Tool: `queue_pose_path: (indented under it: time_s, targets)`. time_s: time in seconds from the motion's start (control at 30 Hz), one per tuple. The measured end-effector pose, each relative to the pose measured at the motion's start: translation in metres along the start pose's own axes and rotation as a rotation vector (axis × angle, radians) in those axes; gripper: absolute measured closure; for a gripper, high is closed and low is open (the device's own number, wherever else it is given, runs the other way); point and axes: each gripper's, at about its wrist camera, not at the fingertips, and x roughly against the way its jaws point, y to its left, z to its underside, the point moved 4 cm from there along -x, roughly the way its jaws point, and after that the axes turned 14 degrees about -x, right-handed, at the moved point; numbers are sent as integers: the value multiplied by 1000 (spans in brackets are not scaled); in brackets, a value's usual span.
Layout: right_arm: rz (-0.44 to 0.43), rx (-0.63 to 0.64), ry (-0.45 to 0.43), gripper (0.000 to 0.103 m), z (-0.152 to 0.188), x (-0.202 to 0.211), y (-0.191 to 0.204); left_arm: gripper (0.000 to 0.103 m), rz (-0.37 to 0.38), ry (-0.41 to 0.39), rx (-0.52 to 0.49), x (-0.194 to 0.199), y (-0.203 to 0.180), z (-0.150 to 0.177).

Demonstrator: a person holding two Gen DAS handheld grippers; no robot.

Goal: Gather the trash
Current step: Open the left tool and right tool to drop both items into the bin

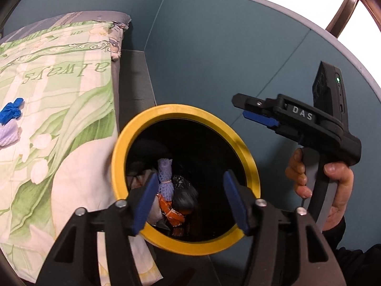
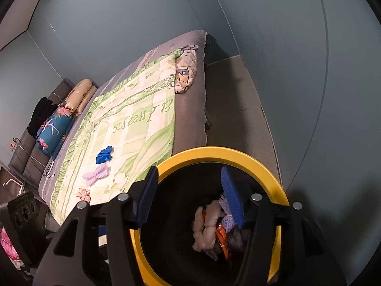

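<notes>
A black bin with a yellow rim (image 1: 166,112) (image 2: 214,151) stands beside the bed. Inside lie a purple mesh bundle (image 1: 165,178) (image 2: 228,221), an orange wrapper (image 1: 172,213) (image 2: 221,237), a pale bundle (image 2: 206,224) and dark scraps. My left gripper (image 1: 190,199) is open and empty above the bin mouth. My right gripper (image 2: 188,195) is open and empty over the bin too; it shows from the side in the left wrist view (image 1: 247,109). On the bed quilt lie a blue bundle (image 2: 104,155) (image 1: 10,113), a lilac bundle (image 2: 96,174) (image 1: 8,134) and a pink bundle (image 2: 83,194).
The bed with a green floral quilt (image 2: 133,128) (image 1: 59,100) fills the left. Pillows (image 2: 78,94) and a blue floral cushion (image 2: 53,131) lie at its head. Blue walls (image 1: 214,47) and grey floor (image 2: 233,109) surround the bin. A black device (image 2: 21,212) sits at the lower left.
</notes>
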Motion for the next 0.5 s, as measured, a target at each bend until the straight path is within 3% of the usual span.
queue_pose_path:
  time_s: [0.2, 0.5]
  targets:
    - [-7, 19, -26, 40, -2, 6, 5, 30, -44, -35, 36, 16, 18, 0]
    - [-65, 88, -34, 26, 0, 7, 34, 22, -128, -88, 98, 48, 56, 9]
